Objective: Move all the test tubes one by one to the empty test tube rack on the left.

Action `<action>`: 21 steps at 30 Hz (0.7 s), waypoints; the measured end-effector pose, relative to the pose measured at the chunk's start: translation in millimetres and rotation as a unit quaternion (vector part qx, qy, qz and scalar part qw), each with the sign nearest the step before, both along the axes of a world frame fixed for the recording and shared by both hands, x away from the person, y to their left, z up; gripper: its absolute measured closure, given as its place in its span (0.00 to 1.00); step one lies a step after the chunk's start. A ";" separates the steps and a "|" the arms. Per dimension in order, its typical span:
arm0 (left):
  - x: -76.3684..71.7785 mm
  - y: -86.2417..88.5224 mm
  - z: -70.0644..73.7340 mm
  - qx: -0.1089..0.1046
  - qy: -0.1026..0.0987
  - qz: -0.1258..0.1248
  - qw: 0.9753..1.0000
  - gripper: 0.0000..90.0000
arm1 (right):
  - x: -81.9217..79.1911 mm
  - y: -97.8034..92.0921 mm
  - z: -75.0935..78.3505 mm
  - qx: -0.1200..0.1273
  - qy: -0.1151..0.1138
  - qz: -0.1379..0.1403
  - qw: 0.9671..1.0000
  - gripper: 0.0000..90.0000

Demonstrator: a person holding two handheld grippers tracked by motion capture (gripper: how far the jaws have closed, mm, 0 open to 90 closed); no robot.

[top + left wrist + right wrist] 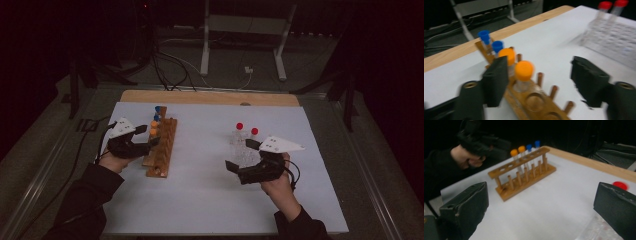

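Observation:
A wooden tube rack (161, 147) stands at the left of the white mat, with two blue-capped tubes (157, 112) at its far end and two orange-capped tubes (154, 128) nearer. My left gripper (149, 137) is open beside the orange caps. In the left gripper view the near orange-capped tube (524, 72) stands between the open jaws of the left gripper (541, 82), close to the left jaw and untouched. My right gripper (241, 155) is open at a clear plastic rack (241, 149) holding two red-capped tubes (239, 126). In the right gripper view the right gripper (541, 207) gapes wide, a red cap (620, 185) by its right jaw.
The mat lies on a wooden table (210, 97) whose far edge shows bare wood. Cables and a white stand's legs (205, 60) lie on the floor beyond. The wooden rack (524, 173) has several vacant holes near the person. Open mat lies between the two racks.

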State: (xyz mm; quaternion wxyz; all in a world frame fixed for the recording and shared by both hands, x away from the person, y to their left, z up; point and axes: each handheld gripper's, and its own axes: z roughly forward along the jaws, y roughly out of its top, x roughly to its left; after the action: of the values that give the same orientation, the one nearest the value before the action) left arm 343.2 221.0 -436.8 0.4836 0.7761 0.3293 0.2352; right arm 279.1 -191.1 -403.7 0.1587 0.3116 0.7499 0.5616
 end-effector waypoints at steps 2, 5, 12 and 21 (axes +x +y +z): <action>-6.9 -0.6 4.3 -0.012 0.001 -0.008 1.000 0.18 | 5.9 -8.3 3.3 0.009 -0.004 -0.011 1.000 0.00; -16.7 -2.3 8.3 -0.021 0.004 -0.023 1.000 0.10 | 15.5 -20.8 5.9 0.018 -0.010 -0.027 0.999 0.00; -36.6 -12.6 9.3 -0.042 0.017 -0.063 0.997 0.03 | 40.8 -42.0 -5.5 -0.018 -0.012 -0.075 0.997 0.00; -53.9 -24.5 7.3 -0.030 0.011 -0.098 0.995 0.02 | 68.3 -54.7 -39.1 -0.066 0.029 -0.138 0.988 0.00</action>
State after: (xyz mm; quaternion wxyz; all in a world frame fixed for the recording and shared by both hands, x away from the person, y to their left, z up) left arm 289.4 196.6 -429.4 0.5240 0.7920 0.2643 0.1683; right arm 347.4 -245.8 -442.8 0.2334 0.4170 0.7393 0.4744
